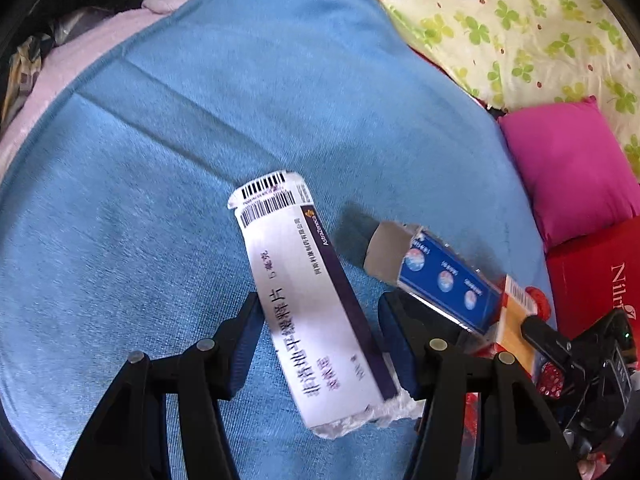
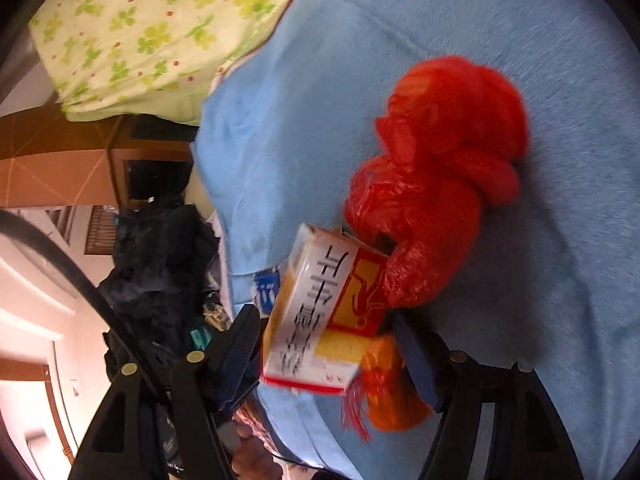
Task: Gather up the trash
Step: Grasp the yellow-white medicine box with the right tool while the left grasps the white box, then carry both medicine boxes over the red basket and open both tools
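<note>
My left gripper (image 1: 322, 332) is shut on a white and purple medicine box (image 1: 308, 280) with barcodes, held above the blue blanket (image 1: 160, 160). A blue box with a grey end flap (image 1: 436, 276) shows to its right, next to the yellow box (image 1: 516, 316) in the right gripper. My right gripper (image 2: 328, 356) is shut on a yellow, red and white medicine box (image 2: 320, 312) together with the edge of a red plastic bag (image 2: 436, 176). The bag bulges over the blue blanket (image 2: 560, 280). An orange scrap (image 2: 392, 396) hangs below the box.
A clover-print quilt (image 1: 520, 28) lies at the back. A magenta pillow (image 1: 568, 172) and a red box (image 1: 592, 276) sit at the right. Pink cloth (image 1: 80, 40) lies at the left. Dark clothes (image 2: 160, 264) and a wooden cabinet (image 2: 132, 160) stand beside the bed.
</note>
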A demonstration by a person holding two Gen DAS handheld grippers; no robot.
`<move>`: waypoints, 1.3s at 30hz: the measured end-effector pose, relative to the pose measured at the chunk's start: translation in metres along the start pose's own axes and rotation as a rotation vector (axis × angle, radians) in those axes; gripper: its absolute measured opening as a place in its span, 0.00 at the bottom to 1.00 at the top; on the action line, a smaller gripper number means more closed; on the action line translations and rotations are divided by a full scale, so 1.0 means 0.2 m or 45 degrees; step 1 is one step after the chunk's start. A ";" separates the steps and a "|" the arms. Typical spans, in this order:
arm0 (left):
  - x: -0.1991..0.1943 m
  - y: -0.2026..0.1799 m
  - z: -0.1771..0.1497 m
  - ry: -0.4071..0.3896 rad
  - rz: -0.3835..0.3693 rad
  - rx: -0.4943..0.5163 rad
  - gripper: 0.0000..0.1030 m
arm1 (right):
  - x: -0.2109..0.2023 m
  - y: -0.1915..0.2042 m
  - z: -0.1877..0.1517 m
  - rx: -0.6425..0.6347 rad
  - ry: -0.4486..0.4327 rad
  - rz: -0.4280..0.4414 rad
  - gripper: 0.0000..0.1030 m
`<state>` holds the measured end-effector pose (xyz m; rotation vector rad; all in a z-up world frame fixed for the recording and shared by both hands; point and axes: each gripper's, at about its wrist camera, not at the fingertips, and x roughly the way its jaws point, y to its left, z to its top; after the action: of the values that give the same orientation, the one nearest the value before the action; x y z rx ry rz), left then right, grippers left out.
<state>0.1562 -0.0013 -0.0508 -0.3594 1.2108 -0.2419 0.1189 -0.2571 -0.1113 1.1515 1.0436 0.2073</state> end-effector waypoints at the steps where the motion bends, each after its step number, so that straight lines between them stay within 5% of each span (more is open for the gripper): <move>1: 0.01 0.00 0.00 0.000 0.000 -0.001 0.57 | 0.02 0.01 0.00 -0.012 -0.006 -0.016 0.70; 3: 0.00 0.00 -0.01 -0.006 -0.006 0.008 0.56 | 0.06 0.02 0.01 -0.044 -0.005 -0.020 0.69; 4: 0.00 0.00 -0.02 -0.008 -0.001 0.011 0.52 | 0.06 0.03 0.00 -0.065 -0.008 -0.022 0.55; 6: -0.01 0.02 -0.03 -0.005 -0.014 -0.003 0.49 | 0.07 0.05 -0.02 -0.113 -0.005 -0.018 0.52; 14: -0.14 0.12 -0.10 -0.056 -0.022 -0.054 0.49 | -0.05 0.13 -0.14 -0.251 -0.022 0.005 0.52; 20: -0.37 0.10 -0.21 -0.182 0.084 0.032 0.49 | -0.22 0.16 -0.25 -0.313 -0.026 0.048 0.52; 26: -0.54 -0.06 -0.34 -0.297 0.170 0.172 0.49 | -0.39 0.19 -0.35 -0.363 -0.051 0.071 0.52; 39: -0.81 -0.35 -0.52 -0.455 0.170 0.365 0.49 | -0.76 0.26 -0.49 -0.468 -0.171 0.132 0.52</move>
<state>0.0049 -0.0201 0.0861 -0.0654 0.8296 -0.2213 -0.0203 -0.2648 0.0162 0.8729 0.7880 0.3818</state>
